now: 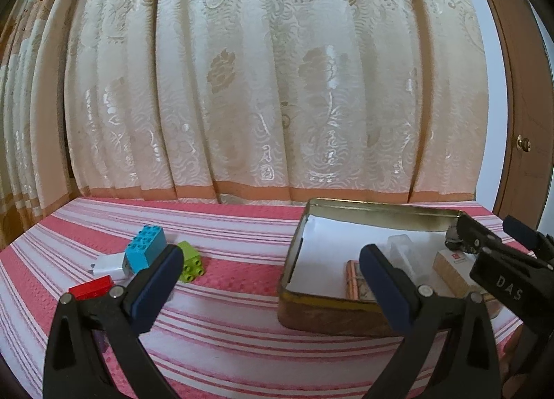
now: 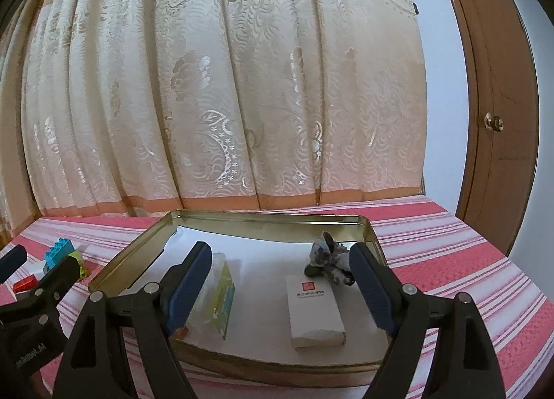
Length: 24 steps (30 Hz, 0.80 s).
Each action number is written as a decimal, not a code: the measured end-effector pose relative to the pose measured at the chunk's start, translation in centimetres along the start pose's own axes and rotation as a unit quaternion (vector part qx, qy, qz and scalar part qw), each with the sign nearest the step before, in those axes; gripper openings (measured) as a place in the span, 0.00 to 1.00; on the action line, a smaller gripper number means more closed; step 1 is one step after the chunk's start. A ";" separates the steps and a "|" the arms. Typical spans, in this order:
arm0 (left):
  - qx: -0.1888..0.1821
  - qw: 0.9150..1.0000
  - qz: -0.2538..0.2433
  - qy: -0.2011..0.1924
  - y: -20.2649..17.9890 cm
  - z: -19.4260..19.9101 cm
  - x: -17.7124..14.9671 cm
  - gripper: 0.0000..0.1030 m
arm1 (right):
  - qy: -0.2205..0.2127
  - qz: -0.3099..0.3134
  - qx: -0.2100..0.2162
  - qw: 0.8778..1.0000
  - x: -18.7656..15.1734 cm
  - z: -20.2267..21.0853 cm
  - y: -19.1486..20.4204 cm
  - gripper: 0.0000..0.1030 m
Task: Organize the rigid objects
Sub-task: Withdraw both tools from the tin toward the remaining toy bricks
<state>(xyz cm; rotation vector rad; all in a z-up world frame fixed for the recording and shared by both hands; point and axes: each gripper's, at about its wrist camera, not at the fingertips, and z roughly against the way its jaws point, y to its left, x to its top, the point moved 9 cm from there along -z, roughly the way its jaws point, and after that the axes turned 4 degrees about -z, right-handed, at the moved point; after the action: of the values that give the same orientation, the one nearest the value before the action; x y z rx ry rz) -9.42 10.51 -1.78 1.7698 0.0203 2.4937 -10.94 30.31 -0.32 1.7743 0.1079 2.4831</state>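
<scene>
One hand-held gripper [image 1: 519, 243] reads "DAS".

The left gripper [image 1: 270, 276] finger hides part of the clear box [image 1: 403, 251].

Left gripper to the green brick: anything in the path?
Nothing visible blocks it. The green brick lies on the striped cloth just beyond the left gripper, whose jaws stand open and empty. The blue brick and white block sit beside it, to its left.
</scene>
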 end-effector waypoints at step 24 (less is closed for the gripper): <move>0.029 0.999 0.012 0.009 5.7 0.8 -0.9 1.00 | 0.021 0.000 0.038 0.999 -1.7 1.6 6.0 0.81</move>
<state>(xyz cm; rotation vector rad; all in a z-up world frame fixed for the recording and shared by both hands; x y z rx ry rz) -8.69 4.74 -1.97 1.7797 0.0745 2.5520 -9.05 24.16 -0.70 1.7510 0.2093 2.5486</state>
